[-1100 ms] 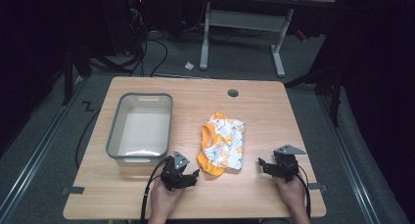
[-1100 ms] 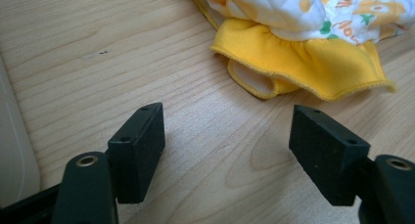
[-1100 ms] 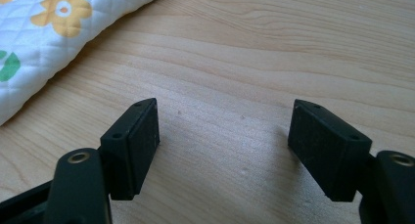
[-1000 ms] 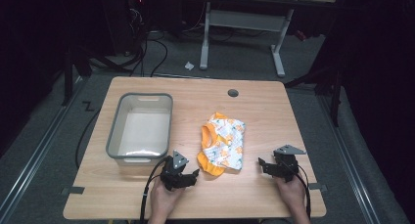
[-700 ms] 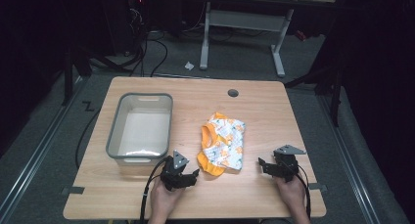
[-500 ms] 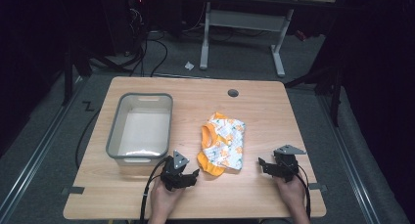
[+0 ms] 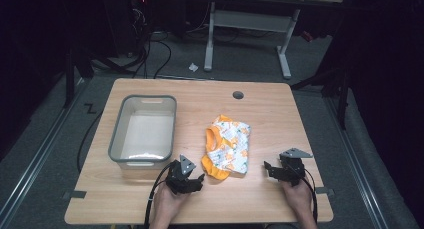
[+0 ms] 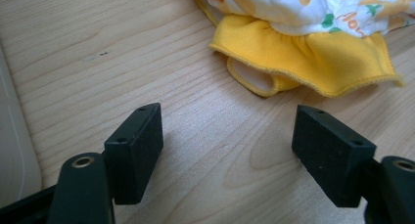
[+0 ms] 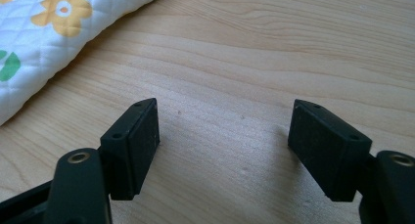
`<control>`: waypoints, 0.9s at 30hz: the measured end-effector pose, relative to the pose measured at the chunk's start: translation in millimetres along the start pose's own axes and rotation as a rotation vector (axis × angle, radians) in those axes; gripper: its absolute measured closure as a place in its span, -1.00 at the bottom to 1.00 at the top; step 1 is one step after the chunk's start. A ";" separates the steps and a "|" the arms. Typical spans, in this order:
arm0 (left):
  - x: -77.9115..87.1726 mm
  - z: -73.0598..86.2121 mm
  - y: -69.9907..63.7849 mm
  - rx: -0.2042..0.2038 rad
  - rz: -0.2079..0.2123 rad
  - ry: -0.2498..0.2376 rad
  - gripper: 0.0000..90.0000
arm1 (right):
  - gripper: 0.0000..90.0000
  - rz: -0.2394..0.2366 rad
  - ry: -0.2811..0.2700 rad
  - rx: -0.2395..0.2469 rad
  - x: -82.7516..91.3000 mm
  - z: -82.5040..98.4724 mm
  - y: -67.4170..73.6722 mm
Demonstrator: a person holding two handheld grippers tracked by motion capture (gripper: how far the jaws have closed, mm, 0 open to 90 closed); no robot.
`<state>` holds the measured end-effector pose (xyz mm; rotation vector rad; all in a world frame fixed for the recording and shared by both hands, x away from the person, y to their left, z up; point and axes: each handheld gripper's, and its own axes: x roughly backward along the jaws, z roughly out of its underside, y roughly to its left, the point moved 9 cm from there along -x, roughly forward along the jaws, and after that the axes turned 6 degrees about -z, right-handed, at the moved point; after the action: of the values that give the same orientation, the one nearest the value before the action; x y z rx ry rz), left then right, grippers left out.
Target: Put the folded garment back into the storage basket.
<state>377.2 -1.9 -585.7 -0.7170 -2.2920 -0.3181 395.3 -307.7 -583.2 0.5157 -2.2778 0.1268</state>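
**Orange-trimmed garment lies between two open grippers**

Pale wood makes up the table (image 7: 260,114), and from the high view a small folded garment (image 7: 229,148), white with an orange flower print and an orange hem, lies near its middle. To the left of it, close but apart, stands a grey-rimmed plastic bin (image 7: 116,139); its white floor is bare, with nothing inside. The left gripper (image 7: 196,179) rests at the near edge just in front of the bin's near right corner, close to the garment's orange hem. The right gripper (image 7: 267,168) sits near the garment's other side, a short gap of bare wood between them. A round hole (image 7: 238,95) marks the table's far part.

The left gripper view adds what the high view cannot: the jaws stand wide apart, having just opened a little further, with only bare wood grain between them. The garment's ruffled orange hem (image 8: 313,62) lies beyond the tips, not touched. A sliver of the bin's pale wall (image 8: 12,150) shows at the left edge.

The right gripper view shows its own jaws set equally wide over bare wood, empty. The garment's quilted white cloth with an orange flower (image 9: 54,23) fills the upper left corner, apart from the jaws.
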 end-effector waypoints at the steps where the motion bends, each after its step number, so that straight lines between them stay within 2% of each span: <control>1: -0.1 0.0 -0.3 -0.001 0.005 0.000 -0.40 | -0.38 0.000 0.000 0.000 0.0 0.0 0.0; 5: 0.1 0.0 -0.3 -0.004 0.003 0.001 -0.40 | -0.38 0.000 0.000 -0.001 0.0 0.0 0.0; 7: 0.5 -0.5 -0.2 0.009 0.004 0.004 -0.37 | -0.38 0.000 0.000 -0.001 0.0 0.0 0.0; 9: 1.9 -1.8 -1.4 0.032 0.025 0.003 -0.35 | -0.39 0.000 0.000 -0.001 0.0 0.0 0.0; 15: 10.1 -11.3 -5.5 0.029 0.040 -0.014 -0.37 | -0.38 0.000 0.001 0.001 0.1 0.0 -0.1; 23: 17.9 -24.8 -13.3 0.049 0.098 -0.025 -0.39 | -0.39 0.000 0.001 0.002 0.1 0.1 -0.1; 27: 19.8 -33.7 -16.7 0.030 0.104 -0.024 -0.39 | -0.39 0.000 0.001 0.002 0.1 0.1 -0.1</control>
<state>374.4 -21.5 -548.0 -0.8255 -2.2676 -0.2277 395.2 -307.8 -583.2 0.5166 -2.2772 0.1288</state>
